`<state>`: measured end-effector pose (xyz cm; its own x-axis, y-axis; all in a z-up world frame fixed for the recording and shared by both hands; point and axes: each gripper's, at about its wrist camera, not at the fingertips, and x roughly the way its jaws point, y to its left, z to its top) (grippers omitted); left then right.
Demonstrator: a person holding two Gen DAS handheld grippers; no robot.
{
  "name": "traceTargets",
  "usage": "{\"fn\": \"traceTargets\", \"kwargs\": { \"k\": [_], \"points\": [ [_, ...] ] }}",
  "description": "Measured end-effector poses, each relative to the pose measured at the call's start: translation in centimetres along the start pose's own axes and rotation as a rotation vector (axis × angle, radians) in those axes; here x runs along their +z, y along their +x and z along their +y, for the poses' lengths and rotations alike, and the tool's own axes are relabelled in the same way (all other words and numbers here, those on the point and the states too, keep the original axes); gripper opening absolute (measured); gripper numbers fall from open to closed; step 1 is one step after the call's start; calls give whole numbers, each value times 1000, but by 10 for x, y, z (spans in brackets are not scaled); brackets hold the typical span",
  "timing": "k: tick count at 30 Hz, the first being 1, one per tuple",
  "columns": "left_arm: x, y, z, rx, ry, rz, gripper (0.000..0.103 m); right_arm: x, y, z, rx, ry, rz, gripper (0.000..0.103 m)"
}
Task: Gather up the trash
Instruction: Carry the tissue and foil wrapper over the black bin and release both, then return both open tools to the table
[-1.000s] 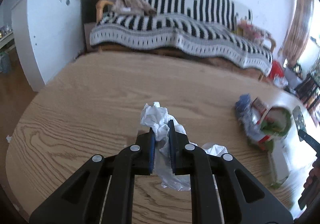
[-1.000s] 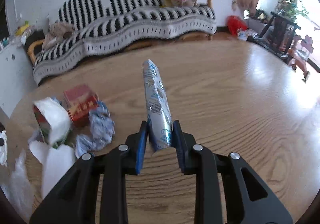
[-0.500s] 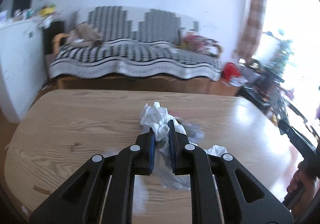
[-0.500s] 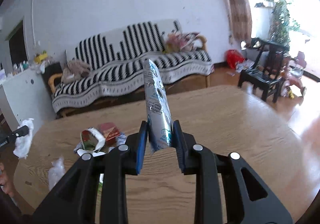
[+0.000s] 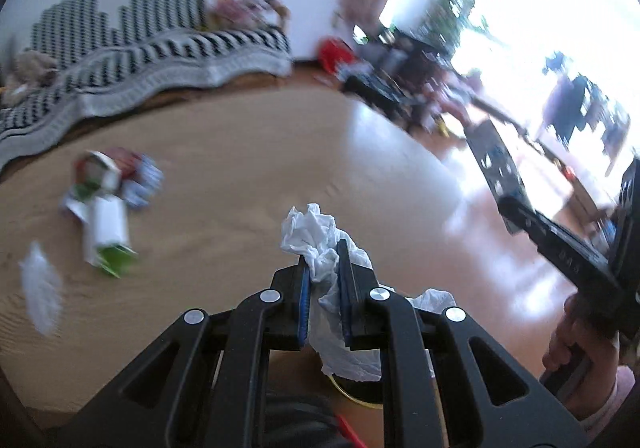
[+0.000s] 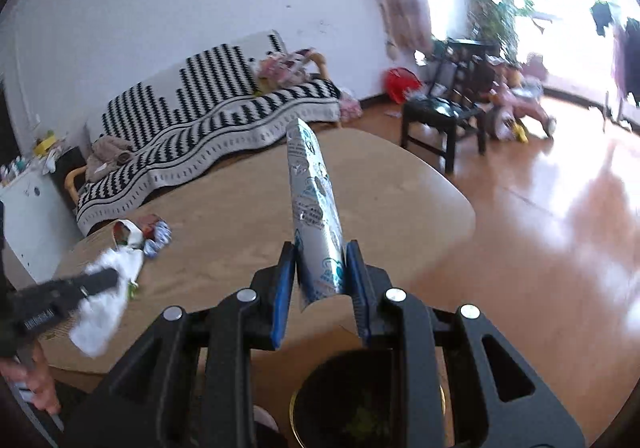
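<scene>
Holding crumpled white tissue (image 5: 316, 244) pinched tight, the left hand-held gripper (image 5: 324, 272) hangs above the near edge of the counter (image 5: 240, 168). The right hand-held gripper (image 6: 322, 268) clamps a silver printed wrapper tube (image 6: 314, 208), its jaws closed onto it, just above a dark round bin (image 6: 360, 404) that seems to sit below the counter edge. Two pieces are collected but not yet dropped. Left on the counter is a blurred cluster of cartons and wrappers (image 5: 108, 200) and a white scrap (image 5: 40, 288).
</scene>
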<state>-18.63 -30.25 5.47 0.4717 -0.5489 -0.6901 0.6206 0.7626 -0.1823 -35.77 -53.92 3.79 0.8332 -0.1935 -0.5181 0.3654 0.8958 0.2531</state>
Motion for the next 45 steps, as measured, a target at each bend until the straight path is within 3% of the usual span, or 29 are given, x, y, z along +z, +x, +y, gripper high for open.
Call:
{"fn": "traceTargets", "kwargs": {
  "k": [7,12,17,23,29,31,32,33,34,35,36,39,42,45],
  "points": [
    [-43,38,-37,-113,-28,189,11,-61,-15,-43,6,82,124,26],
    [-82,85,-53,-179,-55,356,11,-110,0,-61,42,149,289,26],
    [-114,127,-66,-148,-14,481,11,-159,31,-83,54,251,465,26],
    [-121,150,-71,-162,-2,529,11,-183,48,-106,34,339,526,26],
    [-123,156,-63,-184,-19,527,11,-175,54,-108,32,366,527,26],
    [-121,154,-64,-183,-25,503,18,-171,56,-109,42,383,523,33],
    [-120,152,-64,-167,-29,482,28,-168,56,-112,53,403,515,39],
    [-118,149,-64,-158,-35,462,74,-164,56,-115,61,428,503,58],
    [-115,145,-62,-144,-44,423,95,-161,54,-119,68,452,484,70],
    [-112,139,-60,-132,-54,371,97,-155,52,-123,66,478,463,92],
    [-109,135,-57,-129,-66,344,97,-152,49,-126,66,489,445,96],
    [-102,126,-50,-125,-72,313,97,-137,41,-131,23,489,390,96],
    [-83,107,-41,-7,-38,238,97,-129,31,-127,-41,405,320,96],
    [-57,80,-19,46,-47,139,97,-125,35,-116,-69,303,316,96]
  ]
}}
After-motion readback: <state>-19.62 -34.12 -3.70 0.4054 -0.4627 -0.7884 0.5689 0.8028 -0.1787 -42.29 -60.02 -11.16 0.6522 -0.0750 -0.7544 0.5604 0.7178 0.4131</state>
